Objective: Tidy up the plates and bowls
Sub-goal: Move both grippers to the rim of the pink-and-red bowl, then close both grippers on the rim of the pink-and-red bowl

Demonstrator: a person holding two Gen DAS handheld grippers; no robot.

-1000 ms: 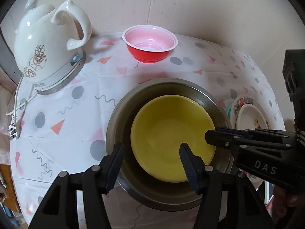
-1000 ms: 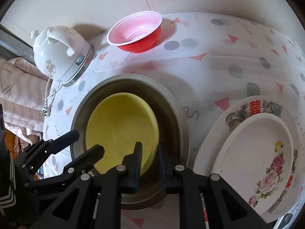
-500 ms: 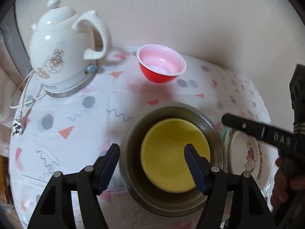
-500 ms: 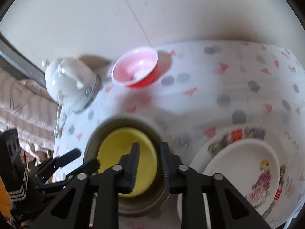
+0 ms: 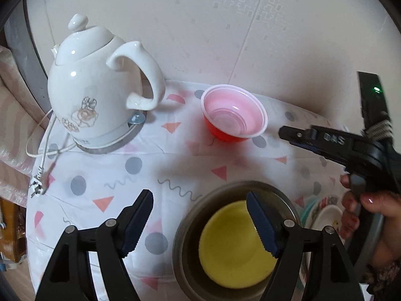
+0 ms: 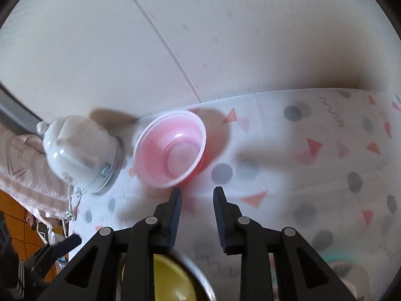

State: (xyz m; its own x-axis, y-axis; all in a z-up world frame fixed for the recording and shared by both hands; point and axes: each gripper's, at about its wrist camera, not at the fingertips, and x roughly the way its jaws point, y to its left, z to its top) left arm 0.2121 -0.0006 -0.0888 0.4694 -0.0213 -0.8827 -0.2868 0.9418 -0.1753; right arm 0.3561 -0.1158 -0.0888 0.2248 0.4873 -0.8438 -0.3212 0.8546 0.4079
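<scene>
Both claws have been drawn back from the yellow bowl [image 5: 233, 245] now left nested in the steel bowl [image 5: 193, 215] — left claw [image 5: 200, 223] opening wide, empty; right claw [image 6: 196, 217] slightly parted, empty, now nosed toward the red bowl [image 6: 170, 148] standing loose on the surface [image 5: 150, 165] — judged next for stacking.

Small bowl [image 5: 231, 244] inside metal bowl [image 5: 186, 228]; cup [image 5: 234, 116] behind; kettle [image 5: 97, 100] left of cup.

A white kettle [image 5: 100, 95] stands on the patterned tablecloth [image 5: 140, 155].
</scene>
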